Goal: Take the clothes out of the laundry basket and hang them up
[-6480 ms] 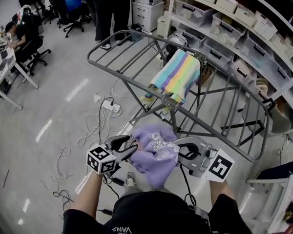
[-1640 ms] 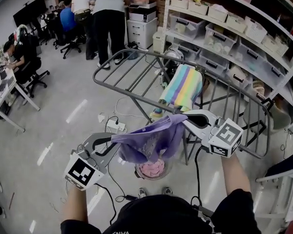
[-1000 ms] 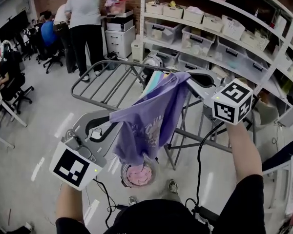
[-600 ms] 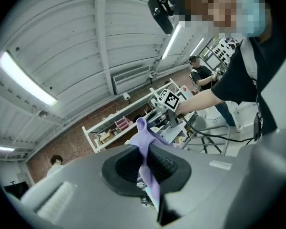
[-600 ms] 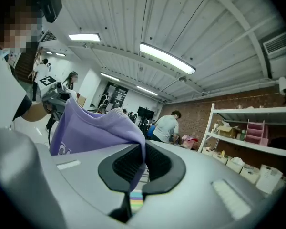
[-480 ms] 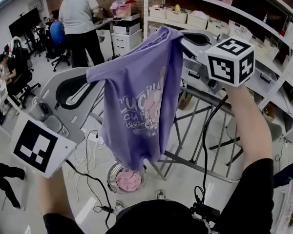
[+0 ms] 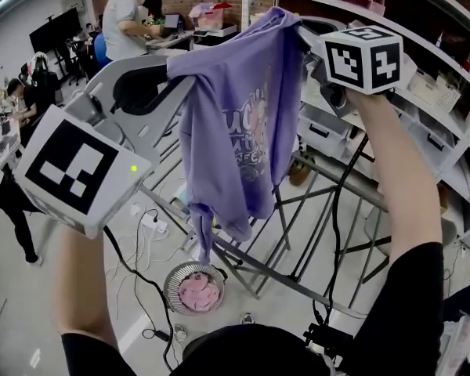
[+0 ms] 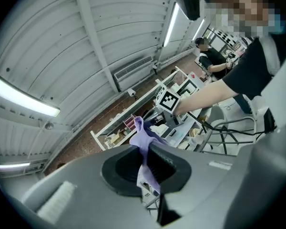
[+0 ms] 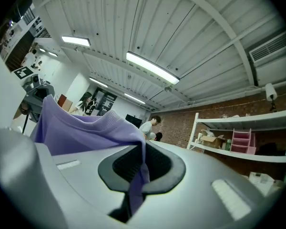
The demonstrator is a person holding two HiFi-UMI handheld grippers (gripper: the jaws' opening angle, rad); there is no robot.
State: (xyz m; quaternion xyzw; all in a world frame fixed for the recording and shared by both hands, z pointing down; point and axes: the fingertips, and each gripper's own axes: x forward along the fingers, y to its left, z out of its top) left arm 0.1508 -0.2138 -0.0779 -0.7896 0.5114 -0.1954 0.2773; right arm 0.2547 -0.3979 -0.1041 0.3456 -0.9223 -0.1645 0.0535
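Purple shirt (image 7: 243,124) is held aloft in front of the person, stretched between both claws and hanging free below them. Left claw (image 8: 145,149) has its jaws pressed together on a thin fold of the fabric, which runs up between the pads. Right claw (image 9: 142,162) likewise pinches the shirt's edge near the ribbed collar, with cloth draped over its body. Judgement: the two grips sit toward opposite ends of the top edge so that the garment opens out and its printed front shows, ready to be laid over a rail. Drying rack (image 7: 329,178) stands just beyond and below the shirt; the hem hangs in front of its bars, and whether it touches them cannot be told. Laundry basket (image 7: 169,287) sits on the floor beneath, well below the hem, with a pink garment (image 7: 196,292) inside. Assessment — the shirt is out of the basket but not yet hung. The next move calls for carrying it over a bar and lowering both ends evenly, lest one side slide off. At least one item is left to hang.
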